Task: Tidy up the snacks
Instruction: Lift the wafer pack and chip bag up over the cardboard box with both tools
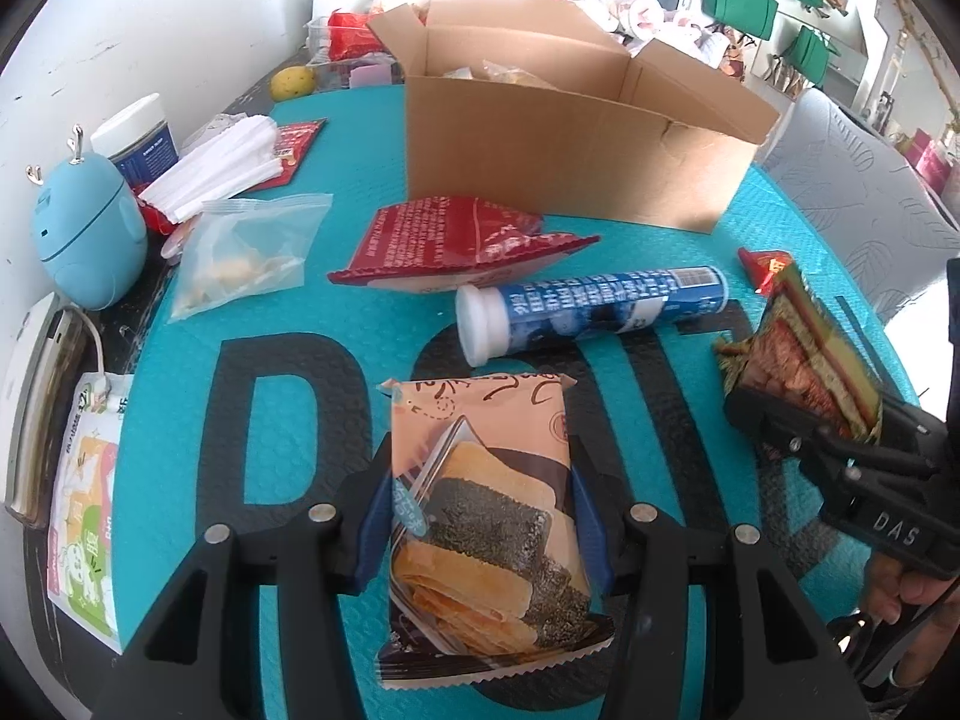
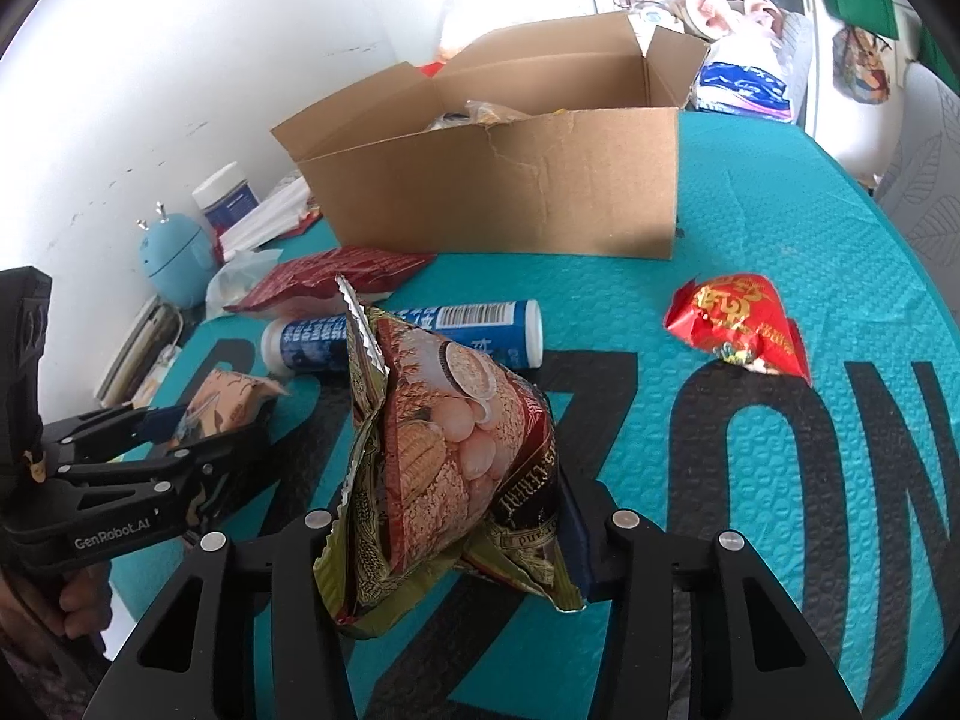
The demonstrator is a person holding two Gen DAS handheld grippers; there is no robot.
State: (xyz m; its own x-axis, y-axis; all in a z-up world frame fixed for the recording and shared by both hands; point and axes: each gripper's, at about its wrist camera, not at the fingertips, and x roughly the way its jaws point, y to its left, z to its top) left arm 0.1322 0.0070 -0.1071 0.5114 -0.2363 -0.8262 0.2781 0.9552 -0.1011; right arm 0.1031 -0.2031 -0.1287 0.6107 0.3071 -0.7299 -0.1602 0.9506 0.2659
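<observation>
Left gripper [image 1: 480, 516] is clamped on the seaweed cracker packet [image 1: 486, 516]; right gripper [image 2: 456, 516] pinches the cereal pouch [image 2: 444, 450], both above the mat's [image 2: 780, 420] near edge. Judged light, crinkly, crushable: grip mid-body, gently

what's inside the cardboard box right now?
The cardboard box is open on top. Over its front wall, only the tops of a few clear or yellowish snack wrappers show. The wall hides everything lower, so the count and the box floor cannot be seen.
</observation>
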